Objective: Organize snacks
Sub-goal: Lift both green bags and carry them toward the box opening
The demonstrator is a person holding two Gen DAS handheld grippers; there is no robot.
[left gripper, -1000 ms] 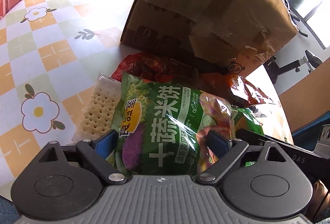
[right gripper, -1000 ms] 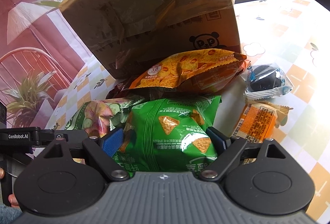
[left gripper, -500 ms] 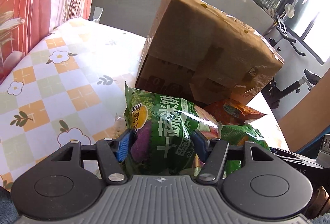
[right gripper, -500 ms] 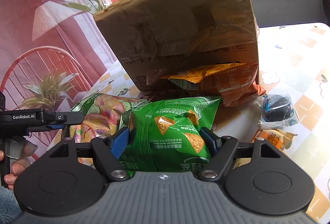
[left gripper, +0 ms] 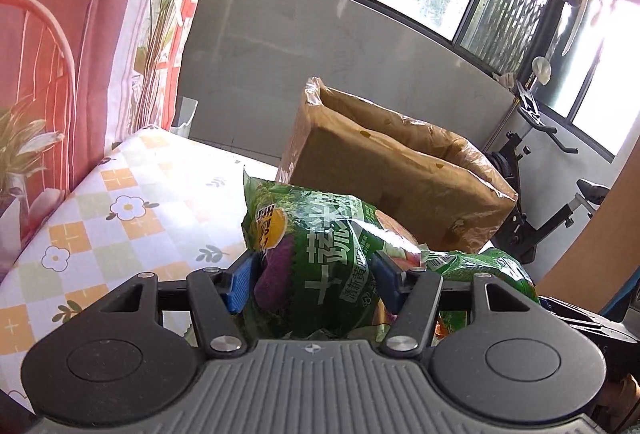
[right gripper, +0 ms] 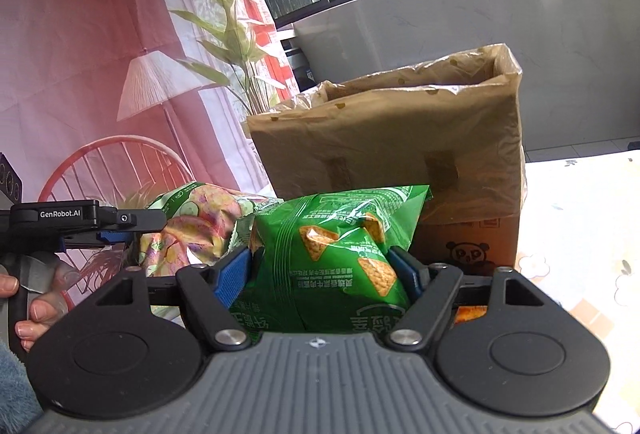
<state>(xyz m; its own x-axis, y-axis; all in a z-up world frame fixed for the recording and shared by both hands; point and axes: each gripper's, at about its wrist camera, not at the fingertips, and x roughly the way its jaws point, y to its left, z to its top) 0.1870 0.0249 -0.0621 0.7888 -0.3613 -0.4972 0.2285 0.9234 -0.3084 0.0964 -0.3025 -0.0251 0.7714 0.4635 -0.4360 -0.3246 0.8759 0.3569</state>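
My left gripper [left gripper: 314,280] is shut on a green vegetable rice-cracker bag [left gripper: 320,254] and holds it up above the table, near the top of the cardboard box [left gripper: 392,170]. My right gripper [right gripper: 326,274] is shut on a green corn-chip bag [right gripper: 340,246], also lifted, in front of the same plastic-lined open box [right gripper: 392,146]. The left gripper [right gripper: 120,230] with its bag [right gripper: 196,222] shows at the left of the right wrist view. The corn-chip bag [left gripper: 480,266] shows at the right of the left wrist view.
The table [left gripper: 120,210] has a checked flower-pattern cloth. An orange snack pack [right gripper: 472,312] lies below the right gripper beside the box. A printed curtain [left gripper: 80,34] hangs at the left. An exercise bike [left gripper: 540,194] stands beyond the box.
Both grippers have risen with their bags from the table's snack pile to about the height of the box's open top. The grip on both bags has held.
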